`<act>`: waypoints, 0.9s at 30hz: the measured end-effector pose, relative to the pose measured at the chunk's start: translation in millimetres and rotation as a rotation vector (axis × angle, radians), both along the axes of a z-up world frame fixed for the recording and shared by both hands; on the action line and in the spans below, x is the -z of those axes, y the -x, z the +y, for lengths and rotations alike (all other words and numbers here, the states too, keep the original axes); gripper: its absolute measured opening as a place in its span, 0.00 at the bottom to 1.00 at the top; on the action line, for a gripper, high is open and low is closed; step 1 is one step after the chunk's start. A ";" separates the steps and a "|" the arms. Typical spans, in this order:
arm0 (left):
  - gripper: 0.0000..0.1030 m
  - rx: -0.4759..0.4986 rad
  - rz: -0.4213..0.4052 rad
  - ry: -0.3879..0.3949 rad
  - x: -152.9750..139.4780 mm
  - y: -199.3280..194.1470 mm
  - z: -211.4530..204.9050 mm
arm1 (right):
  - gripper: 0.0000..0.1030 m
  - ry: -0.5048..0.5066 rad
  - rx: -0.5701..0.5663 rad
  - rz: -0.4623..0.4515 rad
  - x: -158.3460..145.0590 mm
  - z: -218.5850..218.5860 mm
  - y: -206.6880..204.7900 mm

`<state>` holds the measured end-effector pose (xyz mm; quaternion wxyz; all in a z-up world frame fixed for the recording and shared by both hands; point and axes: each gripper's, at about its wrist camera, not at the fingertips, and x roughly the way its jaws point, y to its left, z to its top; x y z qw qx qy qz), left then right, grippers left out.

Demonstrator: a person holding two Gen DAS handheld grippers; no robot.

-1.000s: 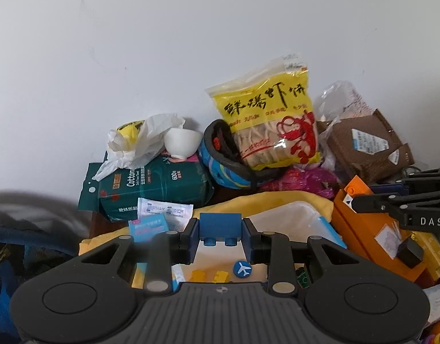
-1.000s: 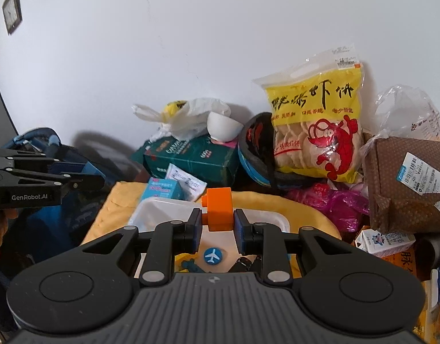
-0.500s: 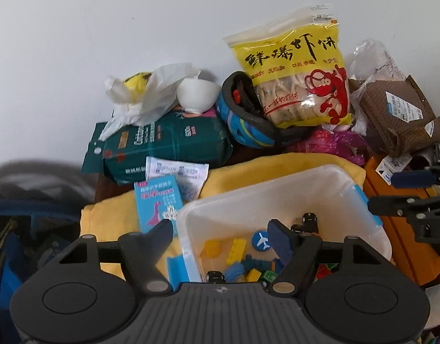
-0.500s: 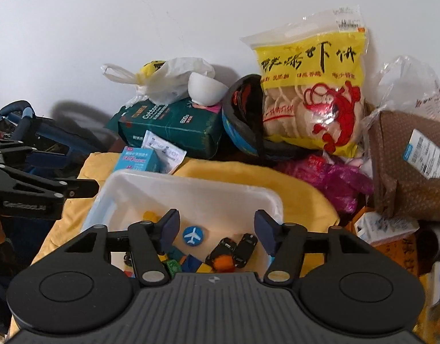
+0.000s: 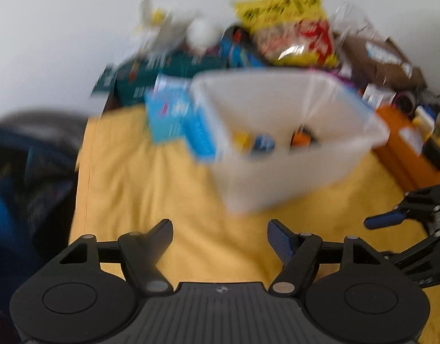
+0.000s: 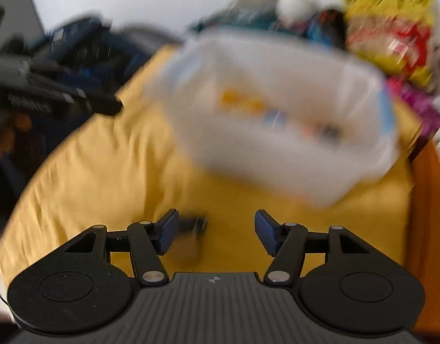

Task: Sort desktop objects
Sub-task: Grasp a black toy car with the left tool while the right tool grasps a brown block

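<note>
A white translucent bin [image 5: 277, 177] stands on the yellow cloth [image 5: 151, 189], with yellow, blue and orange toy pieces [image 5: 263, 142] blurred inside. My left gripper [image 5: 220, 226] hangs open over bare cloth in front of the bin, with nothing between its fingers. My right gripper [image 6: 216, 218] is open too, low over the cloth [image 6: 105, 172] before the bin [image 6: 263, 166]. A small dark piece [image 6: 192, 223] lies on the cloth just inside its left finger, too blurred to name. Each gripper shows at the edge of the other's view: the right gripper [image 5: 392, 218] and the left gripper [image 6: 105, 106].
Against the white wall behind the bin are piled a yellow snack bag [image 5: 288, 25], a green tissue pack [image 5: 151, 77], a blue booklet [image 5: 168, 114] and a brown parcel [image 5: 377, 54]. An orange box [image 5: 406, 149] stands right of the bin. A dark blue bag [image 5: 16, 177] lies left of the cloth.
Both grippers opened, letting a blue block and an orange block fall into the bin. Both then dropped and drew back to the near side of the bin, over the cloth.
</note>
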<state>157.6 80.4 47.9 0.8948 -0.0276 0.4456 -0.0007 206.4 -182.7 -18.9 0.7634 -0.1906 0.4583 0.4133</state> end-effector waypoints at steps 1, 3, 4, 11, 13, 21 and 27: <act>0.74 -0.006 0.025 0.012 8.6 5.7 1.1 | 0.59 0.007 -0.013 0.009 13.3 3.5 6.0; 0.74 -0.007 0.061 0.026 22.7 16.8 1.0 | 0.56 0.017 -0.017 0.016 31.8 11.2 12.9; 0.74 0.002 0.071 0.023 27.3 21.0 0.3 | 0.55 0.018 -0.002 0.017 37.6 14.4 13.1; 0.74 0.046 0.090 0.006 43.9 28.9 -15.8 | 0.32 0.008 0.027 0.029 56.8 29.6 7.8; 0.74 0.064 0.093 -0.001 49.3 24.4 -25.2 | 0.32 -0.023 0.054 0.042 49.6 21.0 8.5; 0.73 0.188 0.098 -0.030 80.2 -12.2 -86.2 | 0.32 -0.059 0.174 0.063 27.1 -42.4 -1.9; 0.55 0.252 0.115 -0.028 97.0 -38.3 -109.9 | 0.32 -0.073 0.264 0.074 23.6 -84.7 -2.9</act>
